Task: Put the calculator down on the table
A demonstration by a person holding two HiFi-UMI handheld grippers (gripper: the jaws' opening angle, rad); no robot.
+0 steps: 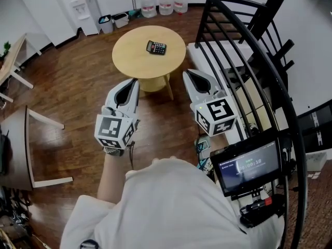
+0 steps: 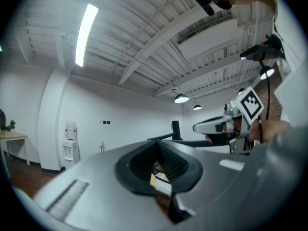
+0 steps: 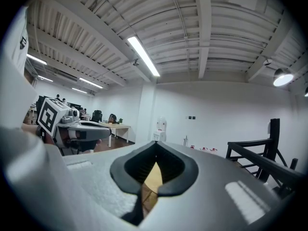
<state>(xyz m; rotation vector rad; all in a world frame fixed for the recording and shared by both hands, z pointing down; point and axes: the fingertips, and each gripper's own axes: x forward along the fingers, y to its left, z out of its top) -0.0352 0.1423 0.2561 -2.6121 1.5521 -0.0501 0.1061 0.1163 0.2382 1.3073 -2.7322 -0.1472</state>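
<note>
A black calculator (image 1: 156,47) lies flat on the round wooden table (image 1: 135,58), right of its middle. Both grippers hang level in the air short of the table, apart from the calculator. My left gripper (image 1: 134,81) is shut with nothing in it, its tip near the table's front edge. My right gripper (image 1: 185,72) is shut and empty too, just off the table's right front. In the left gripper view the jaws (image 2: 157,141) meet at their tips, and the right gripper (image 2: 197,127) shows beside them. The right gripper view shows its own closed jaws (image 3: 156,143).
A black metal rack (image 1: 249,51) curves along the right, with a white bench (image 1: 207,61) under it. Water bottles (image 1: 165,1), a dispenser (image 1: 88,7) and bins (image 1: 114,19) line the far wall. A wooden frame (image 1: 31,144) stands at the left, a small monitor (image 1: 249,162) at lower right.
</note>
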